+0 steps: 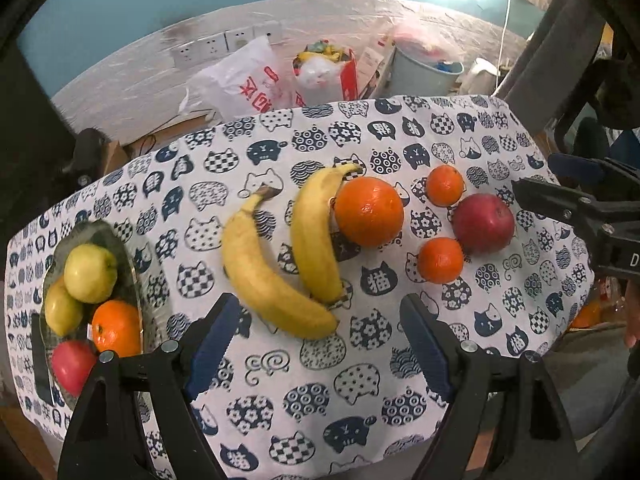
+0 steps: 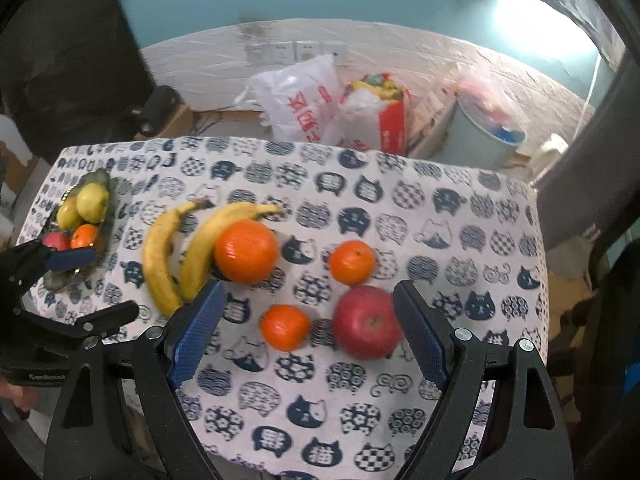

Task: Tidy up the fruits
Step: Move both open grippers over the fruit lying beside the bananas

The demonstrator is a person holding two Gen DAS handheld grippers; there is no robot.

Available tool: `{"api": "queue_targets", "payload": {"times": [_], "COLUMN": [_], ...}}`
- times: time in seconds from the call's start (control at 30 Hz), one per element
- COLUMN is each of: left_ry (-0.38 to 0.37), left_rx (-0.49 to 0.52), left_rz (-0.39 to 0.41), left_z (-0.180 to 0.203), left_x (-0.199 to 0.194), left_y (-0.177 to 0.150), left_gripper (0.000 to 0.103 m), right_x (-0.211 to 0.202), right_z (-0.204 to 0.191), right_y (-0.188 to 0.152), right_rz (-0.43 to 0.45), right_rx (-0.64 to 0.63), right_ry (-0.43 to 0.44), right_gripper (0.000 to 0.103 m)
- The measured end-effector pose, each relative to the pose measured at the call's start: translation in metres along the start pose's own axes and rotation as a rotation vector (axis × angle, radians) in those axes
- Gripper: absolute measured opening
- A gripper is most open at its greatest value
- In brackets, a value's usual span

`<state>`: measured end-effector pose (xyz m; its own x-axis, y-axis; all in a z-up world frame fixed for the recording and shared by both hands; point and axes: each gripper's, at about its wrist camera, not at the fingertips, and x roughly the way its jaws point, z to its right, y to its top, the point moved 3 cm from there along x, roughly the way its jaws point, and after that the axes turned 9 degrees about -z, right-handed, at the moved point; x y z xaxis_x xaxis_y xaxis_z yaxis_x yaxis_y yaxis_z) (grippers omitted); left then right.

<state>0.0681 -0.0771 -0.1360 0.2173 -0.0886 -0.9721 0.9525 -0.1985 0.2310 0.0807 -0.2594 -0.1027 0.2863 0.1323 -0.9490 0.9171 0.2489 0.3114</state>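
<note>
Left wrist view: left claw (image 1: 322, 344) at the bottom of the frame, blue-padded jaws spread wide, nothing between them but the cat-print blue-and-white cloth on the bench (image 1: 400, 420). Just above the jaw gap lie two yellow bananas: the left banana (image 1: 268, 276) and the right banana (image 1: 316, 236) side by side, lower ends close together near frame centre. The large orange (image 1: 369, 212) sits against the right banana's right flank. Right of it, a cluster: upper small tangerine (image 1: 445, 185), dark red apple (image 1: 483, 223), lower small tangerine (image 1: 440, 260), all near one another; whether they touch is unclear. At the left edge of the frame a shallow glass dish (image 1: 132, 256) holds a green apple (image 1: 90, 273), a second green fruit (image 1: 62, 310) partly behind it, an orange fruit (image 1: 117, 327) and a red apple (image 1: 74, 366). Right claw (image 1: 580, 200) enters at the right edge, seen side-on. Right wrist view: right claw (image 2: 306, 330) at the bottom of the frame, jaws likewise wide and empty; the lower tangerine and red apple appear between the pads in the picture, the apple close to the right pad, contact not evident. Beyond the far edge of the bench, upper centre: a white plastic bag with red print (image 1: 244, 80), a red carton (image 1: 348, 76) and a pale grey bin (image 1: 424, 76) against a whitish brick wall.
</note>
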Motion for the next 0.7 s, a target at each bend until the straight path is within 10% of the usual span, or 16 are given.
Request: {"api": "queue_targets", "payload": {"times": [0.7], "left_ry": [-0.035], "left_rx": [0.052], "left_rz": [-0.091], "left_z": [0.036], "left_x": [0.053], "left_y": [0.029], "left_gripper": [0.084], "right_x": [0.085], "right_z": [0.051], "right_y": [-0.016], "right_rz": [-0.179], "right_rx": [0.09], "right_ry": [-0.011], "right_gripper": [0.084]}}
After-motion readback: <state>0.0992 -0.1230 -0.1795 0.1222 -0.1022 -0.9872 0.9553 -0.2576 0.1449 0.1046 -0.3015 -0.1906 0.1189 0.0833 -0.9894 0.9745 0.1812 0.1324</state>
